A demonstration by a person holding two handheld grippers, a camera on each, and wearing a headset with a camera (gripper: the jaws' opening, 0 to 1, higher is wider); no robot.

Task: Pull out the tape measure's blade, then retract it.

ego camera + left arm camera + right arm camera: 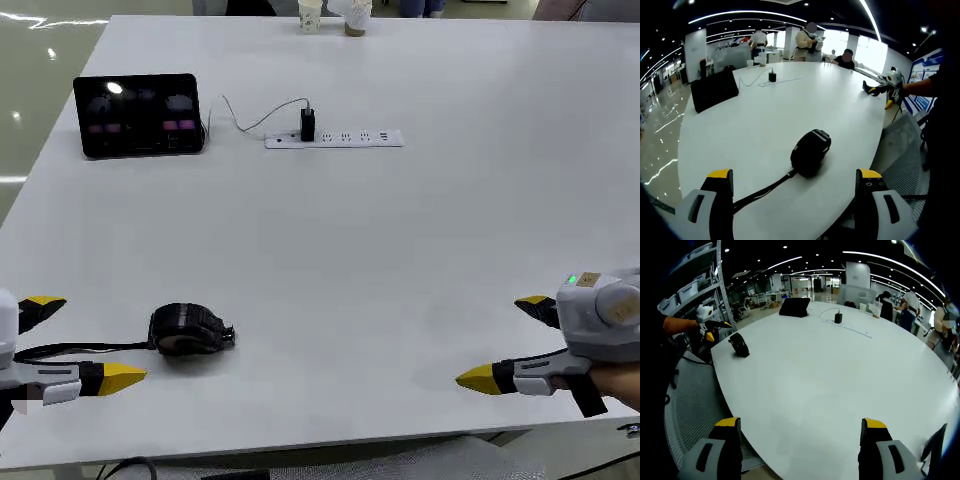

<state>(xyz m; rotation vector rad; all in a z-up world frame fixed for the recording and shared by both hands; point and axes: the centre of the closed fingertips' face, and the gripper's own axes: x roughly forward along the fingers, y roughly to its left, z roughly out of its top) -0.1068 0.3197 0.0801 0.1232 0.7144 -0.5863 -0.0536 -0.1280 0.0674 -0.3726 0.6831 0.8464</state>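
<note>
Head view showed me the black tape measure [190, 330] lying on the white tabletop [380, 240] near its front-left edge. Its dark strap [75, 350] trailed leftward between the jaws of my left tongs [95, 338]. Those tongs were spread wide, just beside the case, and pinched nothing. My right tongs [495, 340] were spread wide too, well apart at the front right. Far back stood a dark tablet [140, 115] and a white power strip [335, 138].

Black tape measure [810, 152] on white table [840, 110], left hand-held gripper [794, 176] jaws apart
</note>
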